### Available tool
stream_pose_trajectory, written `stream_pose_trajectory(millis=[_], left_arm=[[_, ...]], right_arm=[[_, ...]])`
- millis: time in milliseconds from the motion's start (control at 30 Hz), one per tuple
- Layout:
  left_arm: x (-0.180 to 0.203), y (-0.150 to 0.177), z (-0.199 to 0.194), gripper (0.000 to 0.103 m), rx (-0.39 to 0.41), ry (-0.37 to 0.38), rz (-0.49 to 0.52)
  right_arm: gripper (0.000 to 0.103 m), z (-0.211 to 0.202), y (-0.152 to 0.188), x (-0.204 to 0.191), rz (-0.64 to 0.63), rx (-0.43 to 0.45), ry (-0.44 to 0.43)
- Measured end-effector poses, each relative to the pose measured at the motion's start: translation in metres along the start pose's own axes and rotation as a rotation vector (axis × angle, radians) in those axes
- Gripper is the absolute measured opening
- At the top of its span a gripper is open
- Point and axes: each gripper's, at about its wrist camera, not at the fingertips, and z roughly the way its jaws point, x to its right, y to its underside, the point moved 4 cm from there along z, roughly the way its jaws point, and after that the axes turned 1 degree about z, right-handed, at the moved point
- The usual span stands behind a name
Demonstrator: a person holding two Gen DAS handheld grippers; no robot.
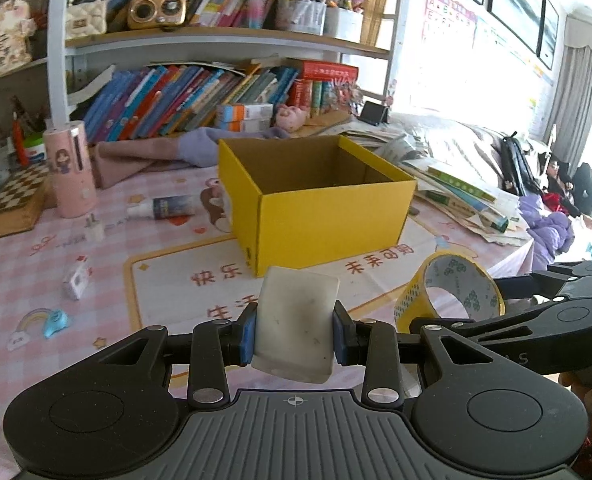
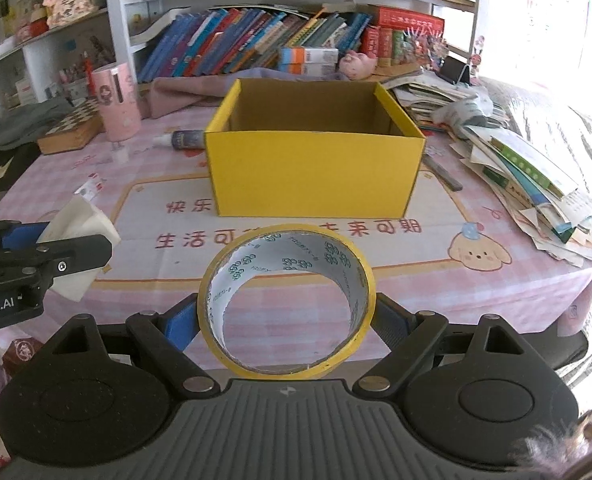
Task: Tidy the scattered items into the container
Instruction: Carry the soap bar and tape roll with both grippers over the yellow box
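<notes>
Left hand-held gripper [image 1: 294, 330] clamps white eraser [image 1: 296, 326], right hand-held gripper [image 2: 287, 322] grips tape roll [image 2: 287, 300]

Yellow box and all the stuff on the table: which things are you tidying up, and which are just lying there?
For the job:
yellow box
white block, in the left gripper
tape roll, in the right gripper
small bottle
white clip

Just lying about:
books
chessboard
pink cup
paper pile
</notes>
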Motion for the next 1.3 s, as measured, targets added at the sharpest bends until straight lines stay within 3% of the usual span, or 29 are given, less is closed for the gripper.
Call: stream_pose_trajectory(millis=[767,1000,1300], left_arm=[[0.046,-0.036,0.064,0.034,-0.011,0.099,0.079],[0.049,-0.059,0.079,0.034,0.036,0.080,0.080],[0.035,-0.098,0.107,0.034,0.082,0.000,0.069]], right_arm=[[0.088,0.027,-0.027,0.065,0.042,-0.010,0.051],[0.088,0.042,-0.055,0.084,0.026,0.023,0.044],[0.088,0.059,-0.119,0.104,-0.052,0.166,0.014]])
